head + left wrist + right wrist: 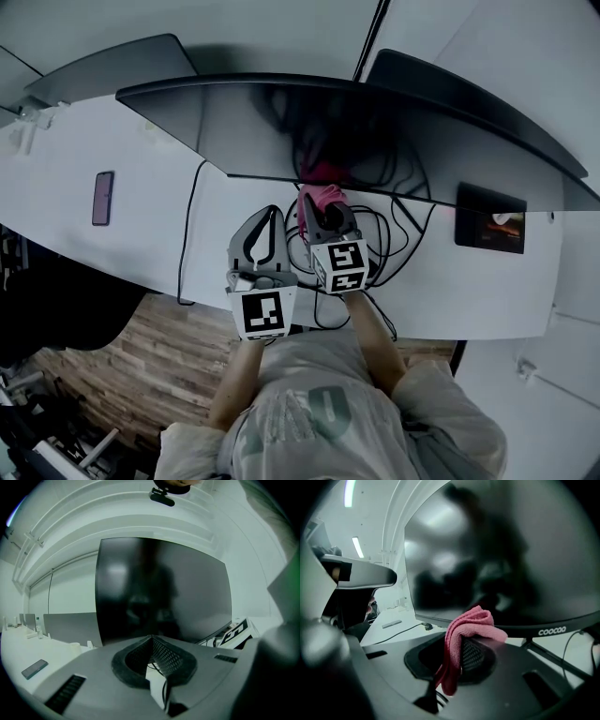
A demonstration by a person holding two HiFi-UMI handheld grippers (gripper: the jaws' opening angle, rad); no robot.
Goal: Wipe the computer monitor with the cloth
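My pale shirt and both forearms fill the bottom of the head view. Just beyond them sit the 2 marker cubes, the L one nearer me, the R one a bit further fwd.

R gripper: jaws pressed onto the pink cloth. The cloth is bunched over the jaw tips, w/ 1 fold hanging down between the pads toward me. It's raised right in front of the monitor, at the lower edge near the middle of the curved screen. Can't tell if the cloth is touching the glass. In the R gripper view the bottom bezel shows the print "coocaa" just to the R of the cloth.

L gripper: jaws pressed together at the tips, nothing between them; only white desk and a bit of cable show through the gap behind the tips. It's pointed at the monitor but apart from it, and sits beside the R gripper, slightly nearer me.

The screen is dark and shows blurry reflections. The white desk carries a phone lying flat well off to the L, a tangle of black cables under the monitor, and a small screen to the R. Wood floor shows below the desk edge.
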